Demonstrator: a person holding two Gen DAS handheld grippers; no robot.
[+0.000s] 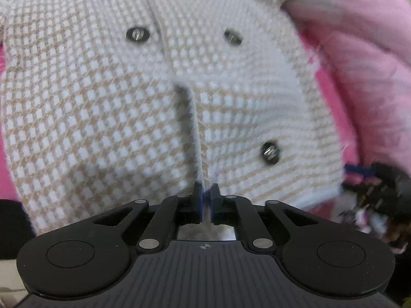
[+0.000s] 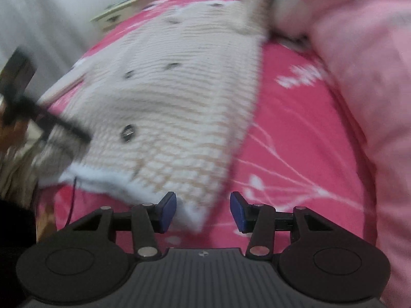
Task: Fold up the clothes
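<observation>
A cream and beige knitted cardigan (image 1: 102,102) with dark buttons (image 1: 138,34) fills the left wrist view. My left gripper (image 1: 206,197) is shut on the white front edge of it, a thin fold of cloth pinched between the blue pads. In the right wrist view the same cardigan (image 2: 179,102) lies blurred across a bright pink sheet (image 2: 295,141). My right gripper (image 2: 203,211) is open, its blue pads well apart. The cardigan's lower corner (image 2: 195,215) hangs between them, close to the left pad and clear of the right one.
A pale pink quilt (image 2: 372,77) is bunched along the right side of the bed, also pale pink quilt (image 1: 372,51). A light wooden piece of furniture (image 2: 120,10) stands beyond the bed by a grey wall. A dark blurred object (image 2: 64,128) reaches the cardigan's left edge.
</observation>
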